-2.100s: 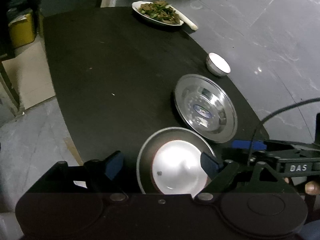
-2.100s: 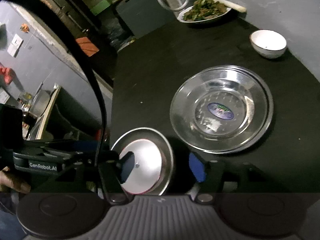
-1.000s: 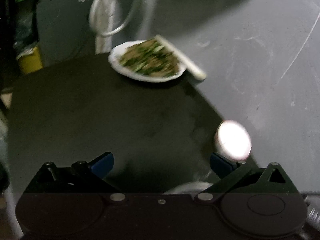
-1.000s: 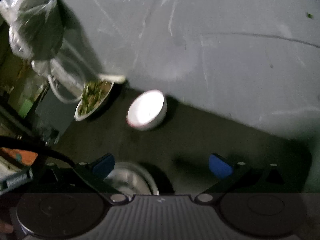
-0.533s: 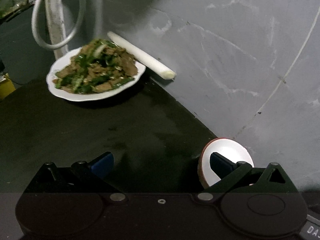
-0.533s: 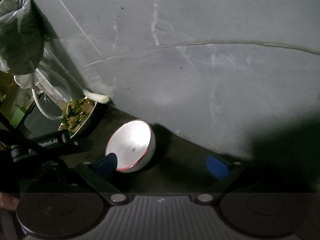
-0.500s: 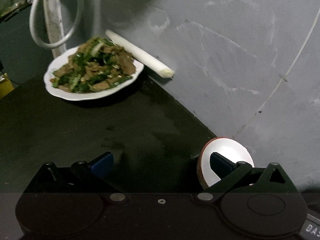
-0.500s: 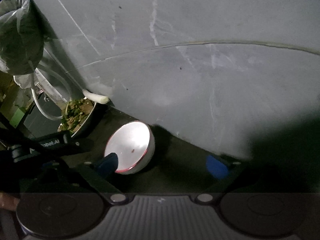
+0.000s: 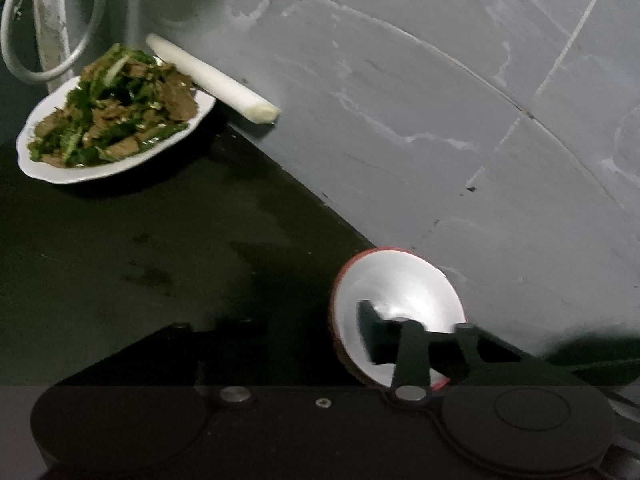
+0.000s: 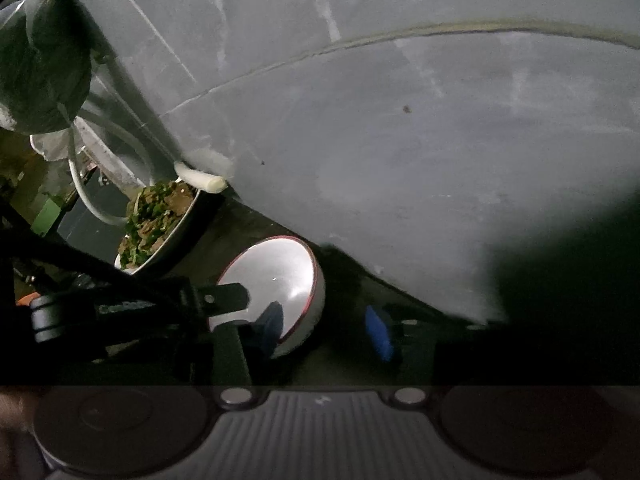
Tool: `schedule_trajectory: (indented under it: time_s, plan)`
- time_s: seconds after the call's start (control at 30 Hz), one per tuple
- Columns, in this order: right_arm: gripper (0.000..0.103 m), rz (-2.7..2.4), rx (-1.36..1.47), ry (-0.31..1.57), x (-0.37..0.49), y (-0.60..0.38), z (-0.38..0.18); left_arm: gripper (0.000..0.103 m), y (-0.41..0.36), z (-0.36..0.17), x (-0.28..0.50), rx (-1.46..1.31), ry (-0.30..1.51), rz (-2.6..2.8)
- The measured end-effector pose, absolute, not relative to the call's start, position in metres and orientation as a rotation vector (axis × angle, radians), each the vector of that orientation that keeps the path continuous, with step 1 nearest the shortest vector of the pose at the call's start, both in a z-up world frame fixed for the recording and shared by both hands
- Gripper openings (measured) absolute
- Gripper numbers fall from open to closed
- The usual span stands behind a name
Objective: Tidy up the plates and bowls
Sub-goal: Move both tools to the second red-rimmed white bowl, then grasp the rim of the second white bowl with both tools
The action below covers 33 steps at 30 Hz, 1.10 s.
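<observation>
A small white bowl (image 9: 400, 292) with a red rim sits at the edge of the dark table (image 9: 120, 260). My left gripper (image 9: 308, 330) straddles its near left rim. Its right finger (image 9: 372, 340) is inside the bowl, and its left finger is lost in the dark outside. The jaws are closing, and a gap still shows at the rim. In the right wrist view my right gripper (image 10: 324, 326) straddles the wall of the bowl (image 10: 280, 272). Its left pad (image 10: 268, 326) is inside, and its right pad (image 10: 378, 334) stands just clear outside, closing.
A white plate of stir-fried greens and meat (image 9: 112, 120) stands farther back on the table, with a white leek stalk (image 9: 212, 80) beside it. A pale hose (image 9: 48, 40) and a plastic bag (image 10: 40, 60) hang beyond. Grey floor lies past the table edge.
Both grippers came down onto the small bowl and their jaws narrowed. Each now has one finger inside the bowl; before, the jaws stood wide with the bowl ahead of them.
</observation>
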State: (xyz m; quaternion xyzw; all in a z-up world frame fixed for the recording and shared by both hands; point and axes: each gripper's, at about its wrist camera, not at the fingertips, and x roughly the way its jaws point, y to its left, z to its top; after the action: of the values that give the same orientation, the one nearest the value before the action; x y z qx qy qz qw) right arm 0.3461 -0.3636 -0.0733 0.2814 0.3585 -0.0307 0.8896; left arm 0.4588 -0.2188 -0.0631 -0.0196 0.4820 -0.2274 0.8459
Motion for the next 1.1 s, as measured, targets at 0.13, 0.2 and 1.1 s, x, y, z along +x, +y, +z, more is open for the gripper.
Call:
schedule_trajectory:
  time_s: [0.13, 0.2, 1.1]
  plan:
    - [0.039, -0.037, 0.580, 0.753, 0.348, -0.362, -0.072, 0.013, -0.222, -0.066, 0.459, -0.060, 1.034, -0.497]
    - [0.037, -0.035, 0.575, 0.756, 0.350, -0.360, -0.072, 0.011, -0.222, -0.067, 0.459, -0.061, 1.037, -0.496]
    - [0.020, 0.046, 0.501, 0.672, 0.313, -0.345, -0.012, 0.009, -0.192, 0.014, 0.396, -0.142, 0.880, -0.447]
